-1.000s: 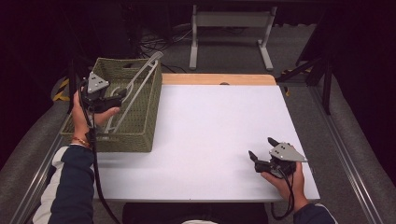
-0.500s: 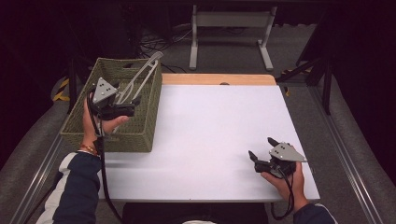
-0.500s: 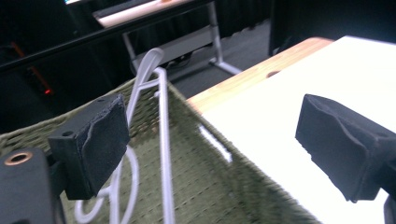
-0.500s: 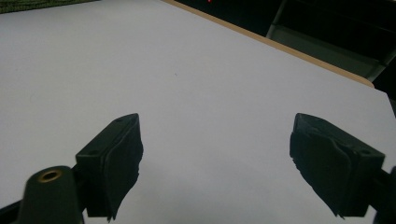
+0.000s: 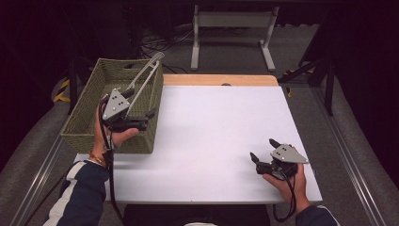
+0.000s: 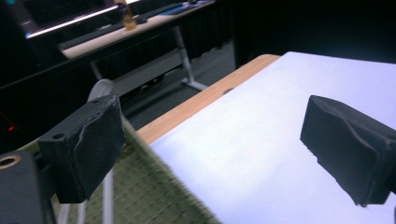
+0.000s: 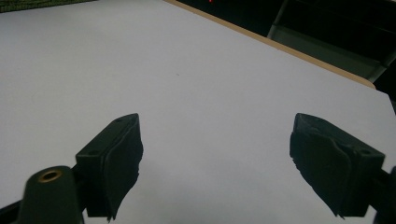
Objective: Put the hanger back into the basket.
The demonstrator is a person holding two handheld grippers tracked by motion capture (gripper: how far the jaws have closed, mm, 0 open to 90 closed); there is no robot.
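The left tongs (image 5: 149,114) hung over the near right corner of the woven basket (image 5: 89,117), their jaws standing wide with nothing between them; those jaws had just been opening. In the left gripper view the basket's green weave (image 6: 154,196) lay directly below the left-hand pad (image 6: 88,144), while the other pad sat over the white bench (image 6: 261,154). A grey metal piece, seemingly the basket's handle (image 5: 143,77), leaned against the basket's right wall just beyond the left tongs. The basket itself sat on the bench's left edge, well apart from the right tongs (image 5: 263,155).

The right tongs rested low on the bench near its front right corner, jaws also wide and empty, with bare white surface (image 7: 196,84) ahead of them.

Judging from this, the basket had been placed and let go, so that step looked done. Nothing else lay on the bench for either tongs to take up, so what remained could not be told.
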